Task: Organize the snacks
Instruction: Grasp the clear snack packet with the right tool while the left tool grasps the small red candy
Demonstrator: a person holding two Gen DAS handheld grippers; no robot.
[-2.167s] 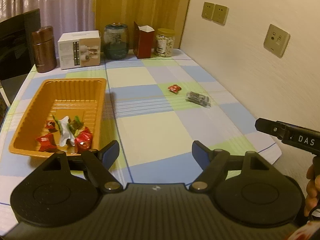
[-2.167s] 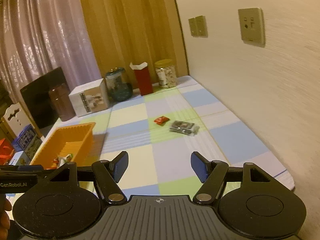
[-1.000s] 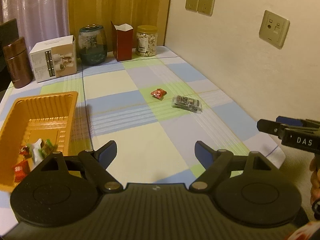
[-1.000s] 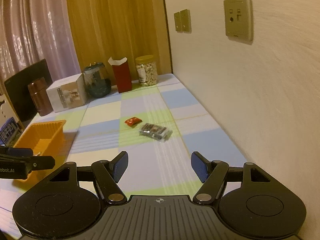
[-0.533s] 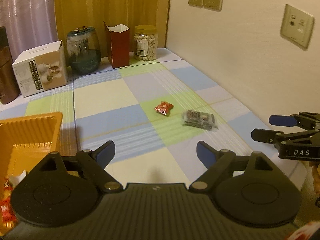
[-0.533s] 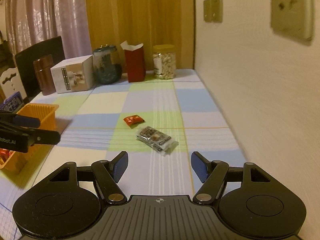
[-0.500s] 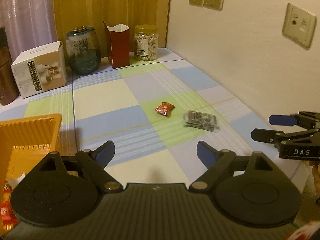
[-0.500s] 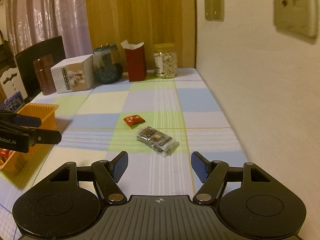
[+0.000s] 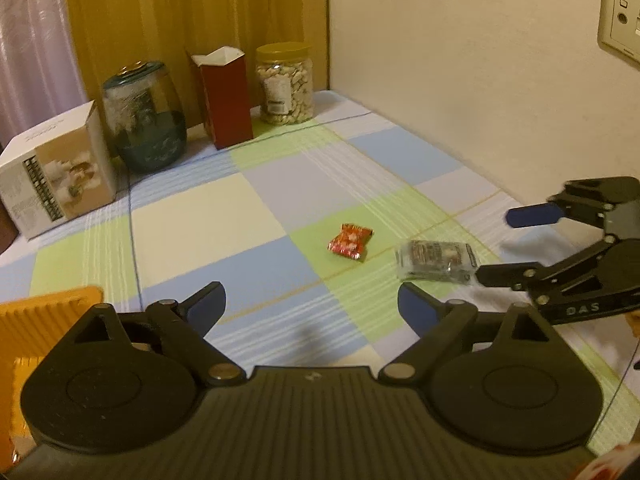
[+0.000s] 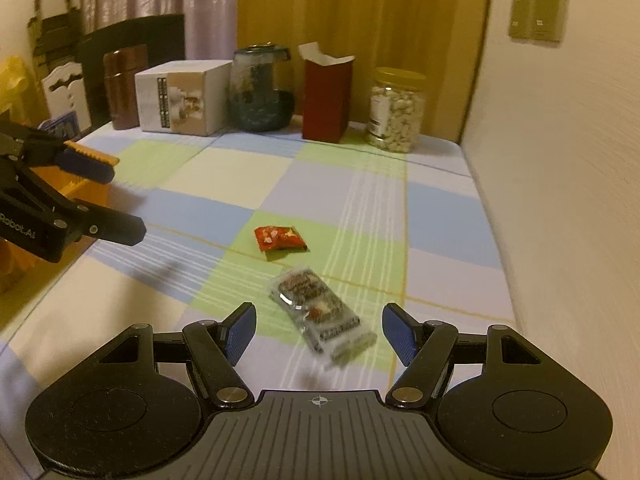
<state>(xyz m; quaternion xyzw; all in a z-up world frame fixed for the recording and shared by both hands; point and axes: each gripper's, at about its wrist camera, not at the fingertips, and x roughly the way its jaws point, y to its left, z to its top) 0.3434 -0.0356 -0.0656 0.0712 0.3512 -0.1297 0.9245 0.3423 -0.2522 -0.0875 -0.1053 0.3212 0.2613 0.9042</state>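
A small red snack packet [image 9: 351,241] [image 10: 280,237] lies on the checked tablecloth, with a clear-wrapped dark snack bar [image 9: 437,260] [image 10: 322,315] just to its right. My left gripper [image 9: 312,304] hovers short of the red packet, its jaws opening with nothing between them. My right gripper [image 10: 318,332] is open and low over the snack bar, whose near end lies between the fingertips without the pads touching it. Each gripper shows in the other's view: the right gripper [image 9: 516,240] and the left gripper [image 10: 116,196]. The orange tray [image 9: 44,316] [image 10: 86,184] sits at the left.
At the table's back stand a white box [image 9: 56,176], a dark glass jar [image 9: 144,116], an open red carton [image 9: 224,96] and a jar of nuts [image 9: 285,84]. A brown canister [image 10: 125,86] is further left. The wall [image 10: 560,200] runs along the table's right edge.
Both grippers have moved forward and down toward the two snacks, away from the orange tray. The right gripper now has the snack bar between its fingertips; the left jaws have widened.
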